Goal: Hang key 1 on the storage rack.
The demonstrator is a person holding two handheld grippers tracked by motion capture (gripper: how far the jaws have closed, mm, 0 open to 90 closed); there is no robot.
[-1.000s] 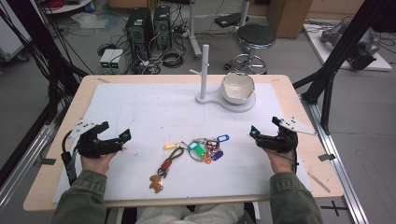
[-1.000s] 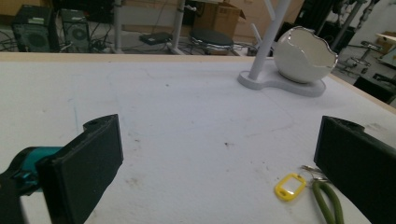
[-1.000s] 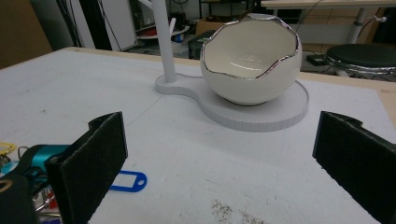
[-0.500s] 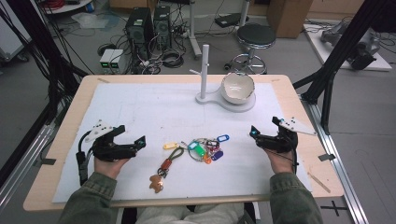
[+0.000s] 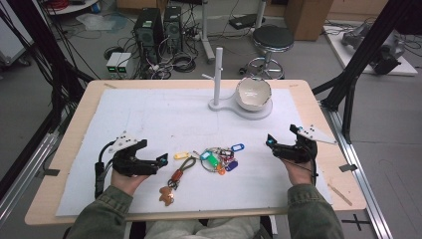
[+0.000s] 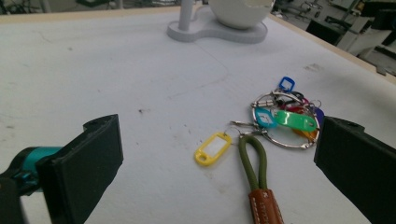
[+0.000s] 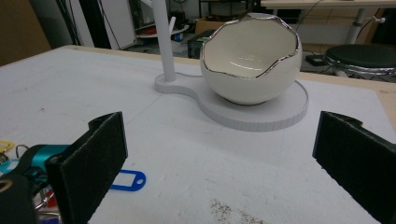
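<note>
A bunch of keys with coloured tags (image 5: 219,158) lies on the white mat near the front middle. An olive strap with a brown leather fob (image 5: 178,173) trails from it toward me, next to a yellow tag (image 5: 180,155). My left gripper (image 5: 160,162) stands open just left of the strap. In the left gripper view, the yellow tag (image 6: 213,148), the olive strap (image 6: 254,161) and the key ring (image 6: 285,122) lie ahead between the wide-apart jaws. My right gripper (image 5: 270,141) is open to the right of the bunch, nothing between its jaws. A blue tag (image 7: 127,180) lies by its left jaw.
A white stand with an upright post (image 5: 217,74) and an egg-shaped bowl (image 5: 253,93) sits at the back middle of the mat. In the right gripper view the bowl (image 7: 252,56) rests on the stand's round base (image 7: 275,116) straight ahead. The table edge (image 5: 343,164) runs close to the right hand.
My left gripper has moved to the right, toward the strap and the keys. The right gripper and the keys have stayed where they were.
</note>
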